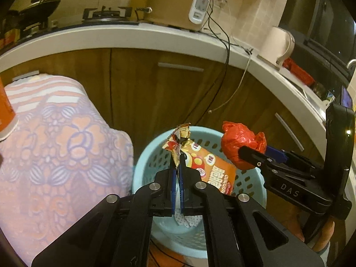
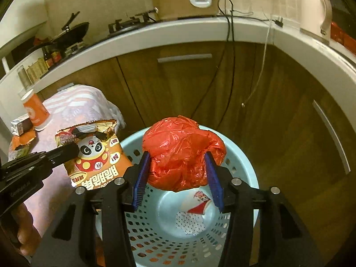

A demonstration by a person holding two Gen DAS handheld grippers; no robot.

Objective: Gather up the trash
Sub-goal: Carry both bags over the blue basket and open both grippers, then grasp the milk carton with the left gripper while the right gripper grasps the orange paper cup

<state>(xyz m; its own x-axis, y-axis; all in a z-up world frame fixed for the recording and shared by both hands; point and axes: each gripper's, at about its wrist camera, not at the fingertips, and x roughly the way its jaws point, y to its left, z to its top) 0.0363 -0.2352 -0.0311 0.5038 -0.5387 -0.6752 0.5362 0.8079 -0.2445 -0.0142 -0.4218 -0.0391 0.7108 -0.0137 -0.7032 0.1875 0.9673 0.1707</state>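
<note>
1. A white counter (image 2: 200, 30) curves across the back over brown cabinets (image 2: 178, 84), carrying a cooker (image 1: 180, 2), a kettle (image 1: 278, 44) and a wok (image 1: 42, 5).
2. A table under a floral cloth (image 1: 57, 144) stands at the left, with an orange cup (image 2: 35, 111) and a small carton (image 2: 21, 125) on it.
3. A pale blue perforated bin (image 2: 242, 166) sits on the floor beside the table; a crumpled paper (image 2: 195, 213) lies at its bottom.
4. The right gripper (image 2: 178, 171), jaws partly spread, clamps a wadded red bag (image 2: 180, 153) above the bin.
5. The left gripper (image 1: 178, 164), jaws almost together, pinches the torn top of an orange snack bag (image 1: 211, 166), hanging over the bin's rim.
</note>
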